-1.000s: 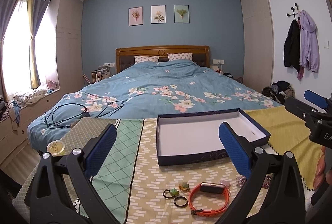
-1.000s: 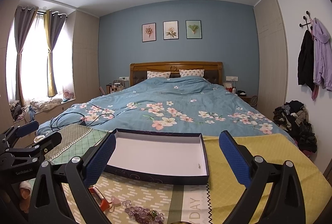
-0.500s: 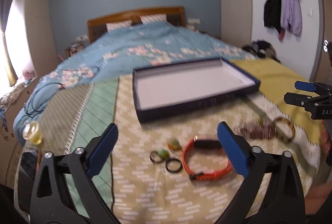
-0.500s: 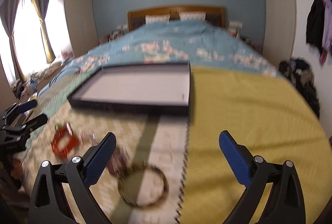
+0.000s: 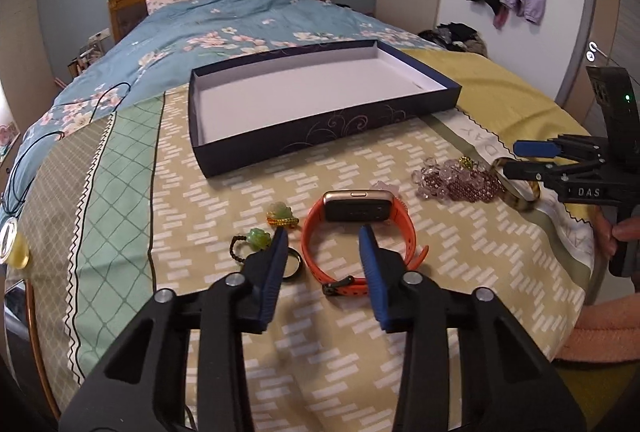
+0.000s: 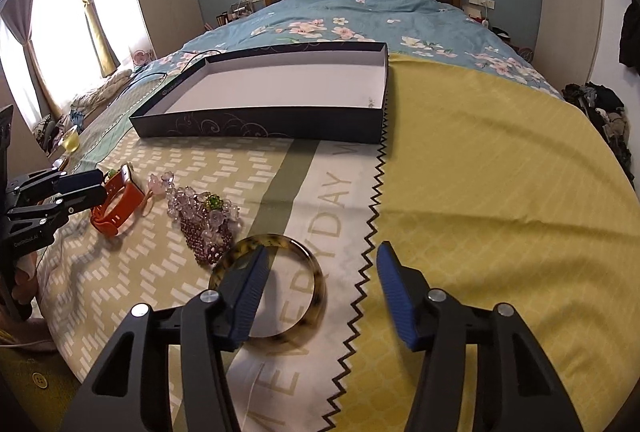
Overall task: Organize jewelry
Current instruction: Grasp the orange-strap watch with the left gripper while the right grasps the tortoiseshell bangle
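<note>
Jewelry lies loose near the empty box (image 5: 320, 99); I've dipped both tongs and narrowed them: left tongs (image 5: 323, 244) released over the orange watch (image 5: 356, 228), right tongs (image 6: 320, 268) released, straddling the bangle (image 6: 308, 272).

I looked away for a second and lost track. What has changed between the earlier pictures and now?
Both grippers tipped down toward the cloth and their jaws narrowed. The left gripper now straddles the orange-strapped watch; the right gripper sits over the tortoiseshell bangle. Nothing is gripped yet. The purple bead bracelet, the green-stone rings and the empty dark blue box lie as before.
</note>
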`<state>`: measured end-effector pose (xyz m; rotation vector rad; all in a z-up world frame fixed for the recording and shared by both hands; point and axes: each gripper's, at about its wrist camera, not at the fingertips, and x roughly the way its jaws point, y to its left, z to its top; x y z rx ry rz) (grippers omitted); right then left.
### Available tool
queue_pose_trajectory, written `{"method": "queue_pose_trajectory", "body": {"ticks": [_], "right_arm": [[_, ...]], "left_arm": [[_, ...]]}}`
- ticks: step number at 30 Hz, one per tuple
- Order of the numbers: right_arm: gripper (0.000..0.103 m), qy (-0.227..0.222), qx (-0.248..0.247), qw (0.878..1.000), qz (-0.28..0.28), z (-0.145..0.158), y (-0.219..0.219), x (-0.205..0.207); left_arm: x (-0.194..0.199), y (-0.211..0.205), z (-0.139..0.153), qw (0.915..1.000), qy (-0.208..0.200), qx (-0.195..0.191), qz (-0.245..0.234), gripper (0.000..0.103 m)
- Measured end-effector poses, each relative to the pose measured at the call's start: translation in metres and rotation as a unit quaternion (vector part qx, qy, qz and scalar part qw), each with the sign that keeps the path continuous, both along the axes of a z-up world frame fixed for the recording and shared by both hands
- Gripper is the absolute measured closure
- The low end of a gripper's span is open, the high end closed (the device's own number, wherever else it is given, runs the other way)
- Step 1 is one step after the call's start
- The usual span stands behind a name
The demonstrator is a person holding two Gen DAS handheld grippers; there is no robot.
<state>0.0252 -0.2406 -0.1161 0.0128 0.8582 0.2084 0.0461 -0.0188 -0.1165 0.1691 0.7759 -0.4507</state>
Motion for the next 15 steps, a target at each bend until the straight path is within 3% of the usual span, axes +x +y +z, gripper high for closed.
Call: {"method": "queue_pose_trajectory", "body": {"ticks": [1, 5, 15], "right_arm": [[0.054, 0.0, 0.002, 1.0, 0.001, -0.001, 0.0, 0.0], [0.059, 0.002, -0.001, 1.0, 0.007, -0.002, 0.002, 0.003], [0.069, 0.003, -0.021, 1.0, 0.016, -0.001, 0.002, 0.0]], "left_arm": [[0.001, 0.001, 0.002, 1.0, -0.001, 0.003, -0.002, 0.077], [0.009, -0.005, 0.005, 0.9995, 0.002, 0.014, -0.027, 0.082], [0.017, -0.006, 0.002, 0.9983, 0.015, 0.032, -0.046, 0.078]]}}
